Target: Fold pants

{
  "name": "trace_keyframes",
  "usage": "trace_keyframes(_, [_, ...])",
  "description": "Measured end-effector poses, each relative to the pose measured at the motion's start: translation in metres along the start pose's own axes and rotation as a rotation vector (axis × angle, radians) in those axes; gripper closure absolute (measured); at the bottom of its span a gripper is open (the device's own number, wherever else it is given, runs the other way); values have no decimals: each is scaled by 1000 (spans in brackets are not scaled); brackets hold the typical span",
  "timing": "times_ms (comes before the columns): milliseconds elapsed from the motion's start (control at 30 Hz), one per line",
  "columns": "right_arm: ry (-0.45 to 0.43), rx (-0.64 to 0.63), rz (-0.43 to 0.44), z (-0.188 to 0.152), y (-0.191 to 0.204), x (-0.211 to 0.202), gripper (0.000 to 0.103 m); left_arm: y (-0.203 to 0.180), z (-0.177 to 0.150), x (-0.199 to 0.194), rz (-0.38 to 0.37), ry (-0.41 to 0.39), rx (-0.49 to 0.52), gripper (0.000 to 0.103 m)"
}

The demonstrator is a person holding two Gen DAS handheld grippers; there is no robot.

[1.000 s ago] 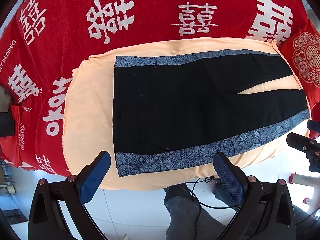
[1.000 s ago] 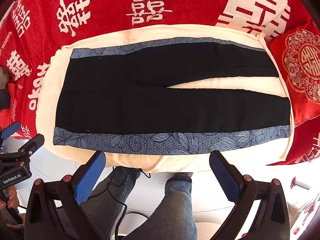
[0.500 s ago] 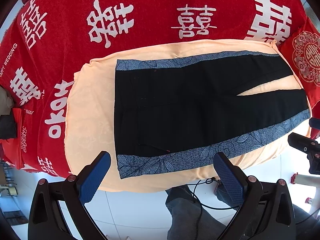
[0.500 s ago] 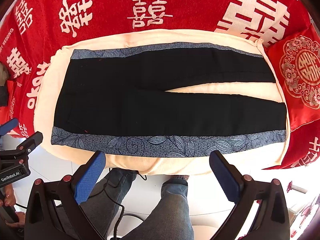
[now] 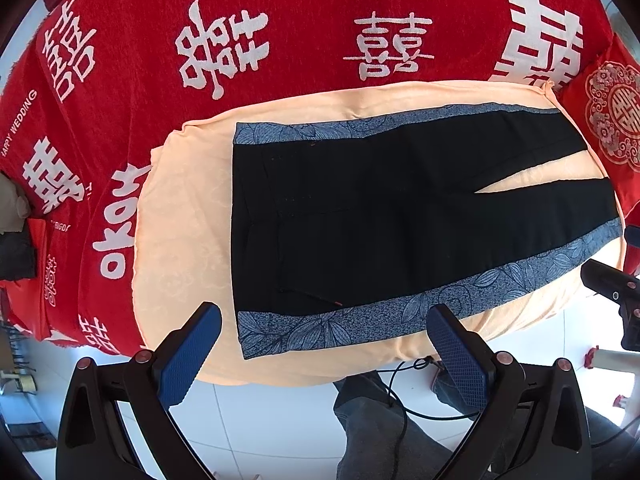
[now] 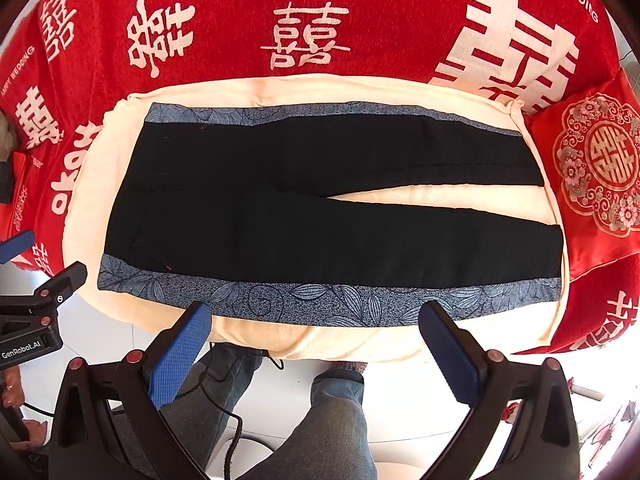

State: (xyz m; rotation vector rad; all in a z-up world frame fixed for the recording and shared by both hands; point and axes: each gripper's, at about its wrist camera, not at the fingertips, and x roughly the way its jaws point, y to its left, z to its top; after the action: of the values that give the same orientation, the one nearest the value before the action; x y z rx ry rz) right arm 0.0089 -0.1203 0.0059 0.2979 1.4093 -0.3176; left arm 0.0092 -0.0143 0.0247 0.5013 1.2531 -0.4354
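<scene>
Pants (image 6: 332, 208) lie flat and unfolded on the cream towel (image 6: 280, 340), just beyond the spread, empty left gripper (image 5: 324, 344) and right gripper (image 6: 316, 332). Pinch the near patterned side band (image 6: 320, 300) at waist and cuff together. Carry it evenly onto the far leg (image 6: 400, 152), below the red wedding blanket (image 6: 360, 8).

Pants (image 5: 400, 216) leg ends cut off at right edge.

Open air above the flat pants (image 6: 320, 208) — red cushion (image 6: 600, 168) just beside the cuffs.
</scene>
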Motion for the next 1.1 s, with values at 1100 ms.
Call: trace_keyframes(1100, [-28, -4, -14, 9, -5, -3, 0, 1, 8, 1, 16, 2, 6, 0])
